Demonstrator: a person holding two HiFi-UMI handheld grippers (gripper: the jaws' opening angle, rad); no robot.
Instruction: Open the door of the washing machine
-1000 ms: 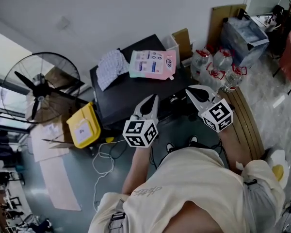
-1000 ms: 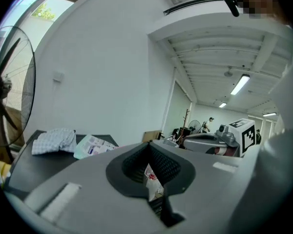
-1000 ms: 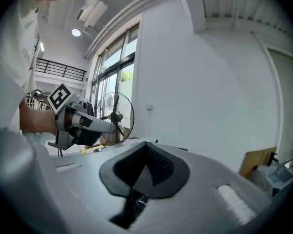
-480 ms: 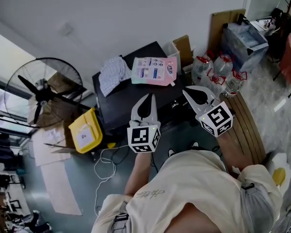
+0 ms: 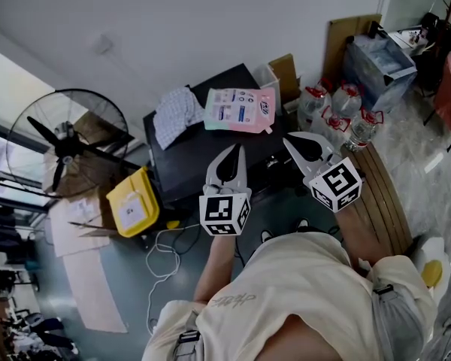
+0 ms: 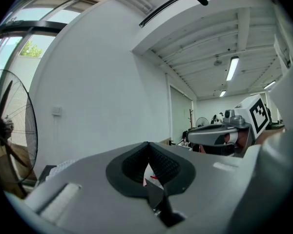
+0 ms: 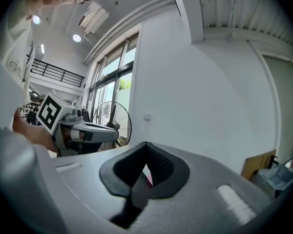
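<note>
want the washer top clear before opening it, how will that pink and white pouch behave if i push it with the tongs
The pouch lies flat and looks like soft film, so it would probably flex, not stay stiff. On the smooth black washing machine top it may slide easily, and near the edge it could drop off.

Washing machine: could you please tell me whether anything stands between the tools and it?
Nothing visible does: the left tool and right tool, both shut, hang in open air before the black box-shaped washing machine. A patterned cloth and pink plastic pouch lie on top.
</note>
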